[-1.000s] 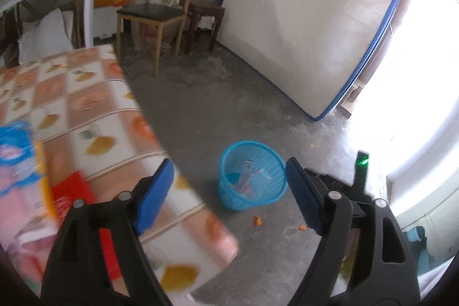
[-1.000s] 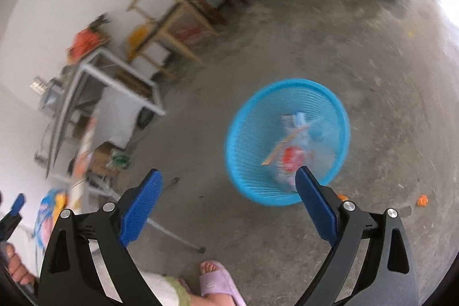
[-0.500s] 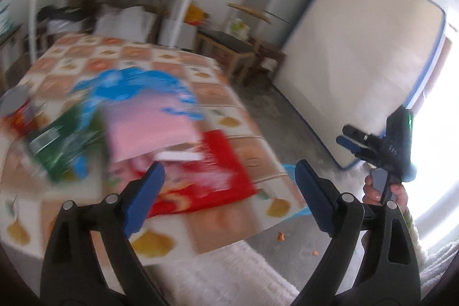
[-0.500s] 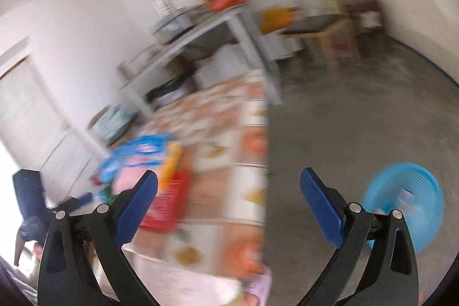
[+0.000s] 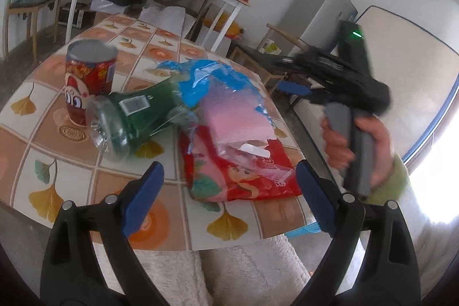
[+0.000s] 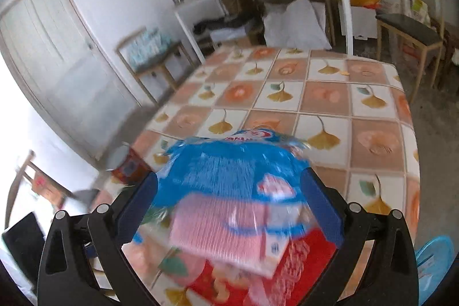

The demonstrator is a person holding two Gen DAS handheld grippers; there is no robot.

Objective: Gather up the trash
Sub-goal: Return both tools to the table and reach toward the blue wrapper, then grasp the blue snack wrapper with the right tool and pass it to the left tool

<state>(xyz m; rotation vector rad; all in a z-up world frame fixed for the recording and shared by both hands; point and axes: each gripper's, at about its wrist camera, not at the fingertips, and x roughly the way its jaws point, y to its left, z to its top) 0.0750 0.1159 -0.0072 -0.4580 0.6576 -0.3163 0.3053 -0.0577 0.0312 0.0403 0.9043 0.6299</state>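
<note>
Hovering wide-jawed over table (image 5: 86, 157) trash, left gripper (image 5: 226, 191), right gripper (image 6: 229, 205) angled downward

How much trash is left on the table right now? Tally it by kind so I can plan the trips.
Cans: 1, the red can, upright
Bottles: 1, the green bottle, lying down
Wrappers and bags: 2, the blue-and-pink wrapper lying on the red bag
Total: 4

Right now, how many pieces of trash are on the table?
4. Red can upright at far left; green bottle lying beside it; blue-and-pink wrapper on top of the red snack bag. More may hide underneath.
</note>
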